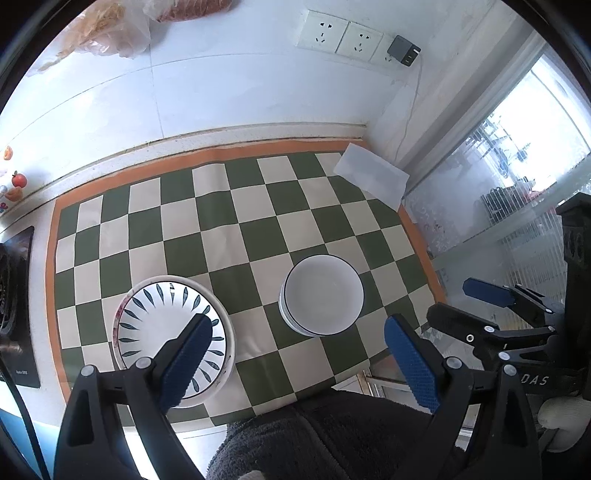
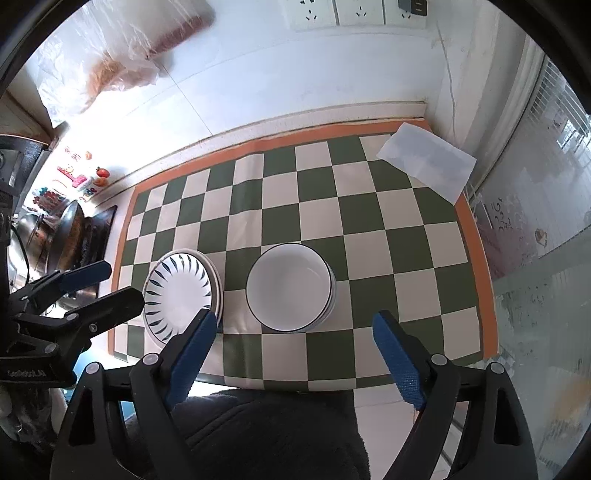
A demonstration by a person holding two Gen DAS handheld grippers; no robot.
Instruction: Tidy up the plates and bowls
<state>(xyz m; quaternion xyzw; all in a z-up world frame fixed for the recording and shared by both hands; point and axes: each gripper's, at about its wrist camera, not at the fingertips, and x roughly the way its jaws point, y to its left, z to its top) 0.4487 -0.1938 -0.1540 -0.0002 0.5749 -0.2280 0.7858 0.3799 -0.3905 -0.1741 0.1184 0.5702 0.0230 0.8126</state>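
Now two stacks are sitting on the checkered mat [image 1: 236, 229], one of plates [image 1: 173, 339] and one of bowls [image 1: 323, 295], well apart with bare squares between them. The plates are lying toward the mat's left front corner; the top one is showing a ring of dark leaf marks, and at least two more rims are peeking out beneath it, though the exact count cannot be told. The bowls are standing right of the plates, nearer the mat's middle front; the top bowl is plain white with a thin dark rim, and edges of two or so more are showing under it.

Both tools are hanging above the mat, pointing steeply down. The left gripper [image 1: 295, 354] is spread wide with nothing between its jaws, one blue pad [image 1: 188, 363] overlapping the plates in view but not touching them. The right gripper [image 2: 295, 354] is likewise released and holding nothing, the bowls lying ahead of its gap.

One white paper sheet [image 2: 428, 162] is lying on the mat's far right corner. Three wall sockets [image 1: 340, 35] are sitting above.
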